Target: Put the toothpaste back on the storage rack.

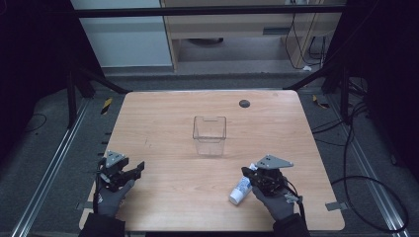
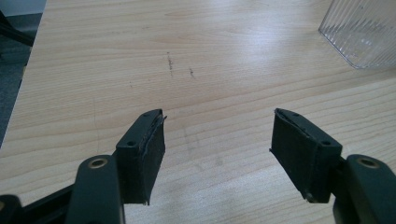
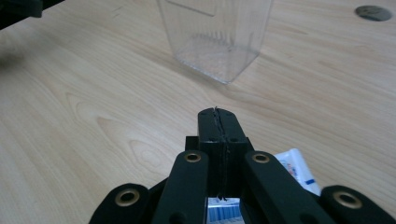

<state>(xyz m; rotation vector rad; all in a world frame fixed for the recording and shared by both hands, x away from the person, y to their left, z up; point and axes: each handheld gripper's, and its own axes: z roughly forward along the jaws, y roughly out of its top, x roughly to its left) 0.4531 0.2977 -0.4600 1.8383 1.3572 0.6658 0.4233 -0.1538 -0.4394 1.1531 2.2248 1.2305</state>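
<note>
A white and blue tube [image 1: 240,190] lies on the wooden table [image 1: 168,128] near its front right. My right gripper [image 1: 252,175] sits just over the tube's far end, and a gloved hand holds it. In the right gripper view its jaws [image 3: 218,115] are pressed together with nothing visible between the tips. The tube [image 3: 295,164] shows beneath and to the right of them. My left gripper [image 1: 136,171] rests at the front left, and its black pads [image 2: 148,154] stand wide apart over bare wood. A clear ribbed container [image 1: 209,135] stands upright at the table's middle.
The clear container [image 3: 217,42] is straight ahead of the right gripper, and its corner [image 2: 364,32] shows at the upper right of the left gripper view. A small dark round disc [image 1: 244,103] sits in the tabletop behind it. Cables lie on the floor right of the table.
</note>
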